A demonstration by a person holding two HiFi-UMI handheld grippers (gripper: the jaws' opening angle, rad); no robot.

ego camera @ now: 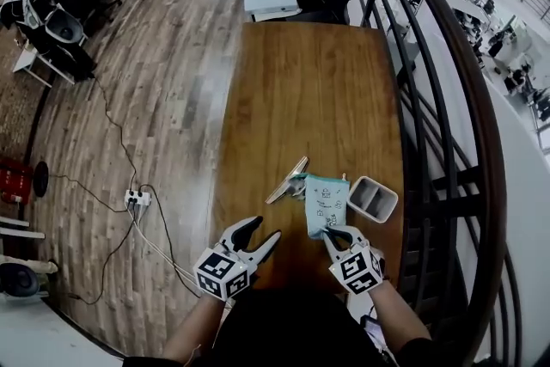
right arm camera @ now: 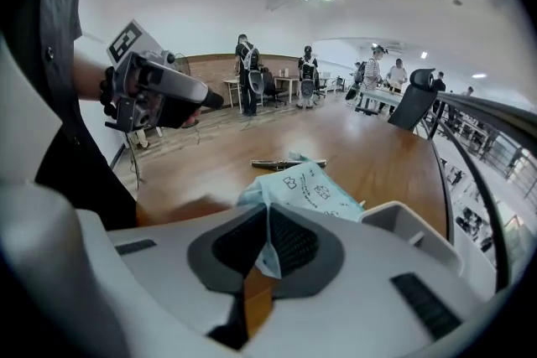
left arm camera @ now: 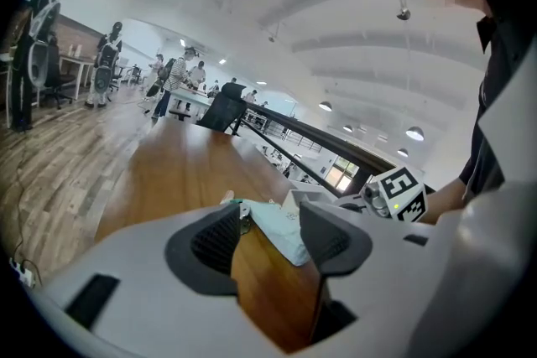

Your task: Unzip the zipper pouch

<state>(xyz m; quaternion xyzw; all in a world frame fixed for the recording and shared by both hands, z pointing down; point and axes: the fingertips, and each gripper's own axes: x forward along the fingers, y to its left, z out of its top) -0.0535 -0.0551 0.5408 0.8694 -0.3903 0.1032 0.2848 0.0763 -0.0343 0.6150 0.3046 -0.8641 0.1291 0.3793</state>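
The right gripper (ego camera: 332, 233) is pressed together on the near corner of the pouch (ego camera: 326, 200), the pinched edge hidden between the pads. The left gripper (ego camera: 267, 228) is held spread, empty. The pouch (pale teal, doodle-printed) lies on the table (ego camera: 301, 99) beside a tray (ego camera: 372, 198); its zipper cannot be made out.

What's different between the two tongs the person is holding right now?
The left tongs stand open, gripping nothing; the right tongs are shut on the near edge of the light-blue pouch. The left tongs hang over bare table beside the pouch; the right touch it. Both carry a marker cube.
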